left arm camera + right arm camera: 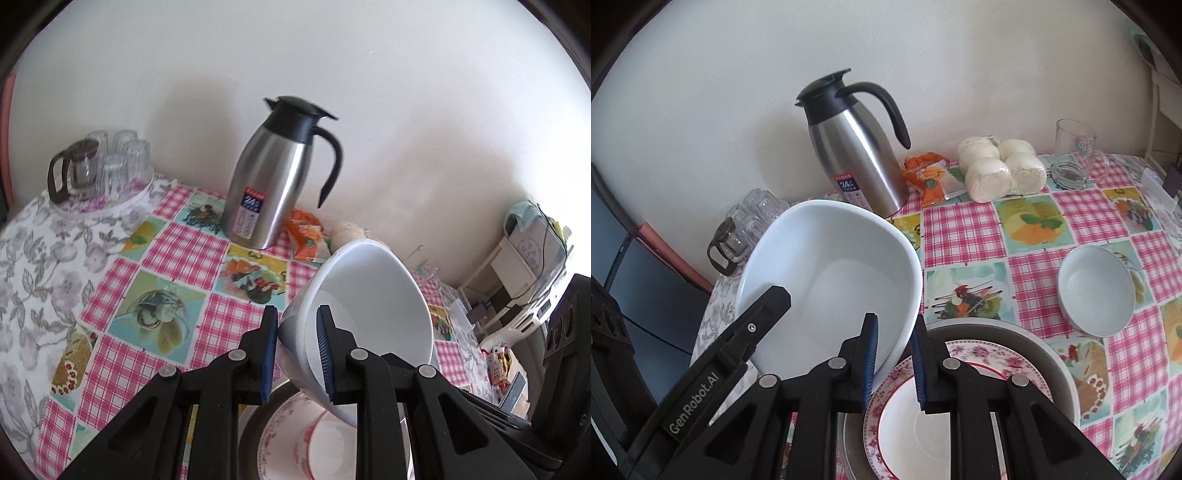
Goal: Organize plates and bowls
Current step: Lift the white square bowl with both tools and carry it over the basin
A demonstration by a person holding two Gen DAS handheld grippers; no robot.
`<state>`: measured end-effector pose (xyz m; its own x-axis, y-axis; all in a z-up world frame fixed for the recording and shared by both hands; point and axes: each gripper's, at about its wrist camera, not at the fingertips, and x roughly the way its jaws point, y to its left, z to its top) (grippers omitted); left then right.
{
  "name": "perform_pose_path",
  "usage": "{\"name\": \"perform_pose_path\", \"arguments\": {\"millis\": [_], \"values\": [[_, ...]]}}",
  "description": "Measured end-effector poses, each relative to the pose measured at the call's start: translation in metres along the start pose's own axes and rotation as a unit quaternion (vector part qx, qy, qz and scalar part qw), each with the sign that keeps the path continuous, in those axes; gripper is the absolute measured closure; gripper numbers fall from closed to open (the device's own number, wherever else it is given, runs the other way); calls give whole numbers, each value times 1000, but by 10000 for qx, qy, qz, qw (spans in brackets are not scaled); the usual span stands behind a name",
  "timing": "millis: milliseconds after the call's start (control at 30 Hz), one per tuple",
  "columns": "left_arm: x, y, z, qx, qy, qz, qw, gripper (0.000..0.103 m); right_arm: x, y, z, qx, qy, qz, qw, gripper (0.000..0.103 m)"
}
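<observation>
A large white bowl (373, 314) is held tilted in the air, with both grippers on its rim. My left gripper (297, 350) is shut on its rim. My right gripper (894, 354) is shut on the opposite rim of the same bowl (831, 280). Below it lies a floral plate (979, 354) stacked in a grey dish (1034, 343); the plate also shows in the left wrist view (291, 417). A small white bowl (1095, 290) sits on the checked tablecloth to the right.
A steel thermos jug (273, 177) stands at the wall, also in the right wrist view (857, 147). Upturned glasses on a tray (110, 166) are far left. Bagged buns (1001, 166), an orange snack packet (927, 177) and a glass mug (1075, 147) stand at the back.
</observation>
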<state>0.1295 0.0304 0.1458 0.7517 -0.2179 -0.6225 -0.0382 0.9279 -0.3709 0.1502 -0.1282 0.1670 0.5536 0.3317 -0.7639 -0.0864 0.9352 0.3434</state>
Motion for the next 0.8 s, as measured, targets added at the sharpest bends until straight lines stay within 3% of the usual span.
{"name": "perform_pose_path", "arguments": {"millis": [300, 800], "values": [[-21, -34, -14, 342, -246, -5, 9991, 81, -37, -23, -8, 207, -357, 192, 9990, 84], [-38, -77, -42, 956, -265, 130, 9950, 81, -79, -52, -32, 359, -872, 334, 9950, 84]]}}
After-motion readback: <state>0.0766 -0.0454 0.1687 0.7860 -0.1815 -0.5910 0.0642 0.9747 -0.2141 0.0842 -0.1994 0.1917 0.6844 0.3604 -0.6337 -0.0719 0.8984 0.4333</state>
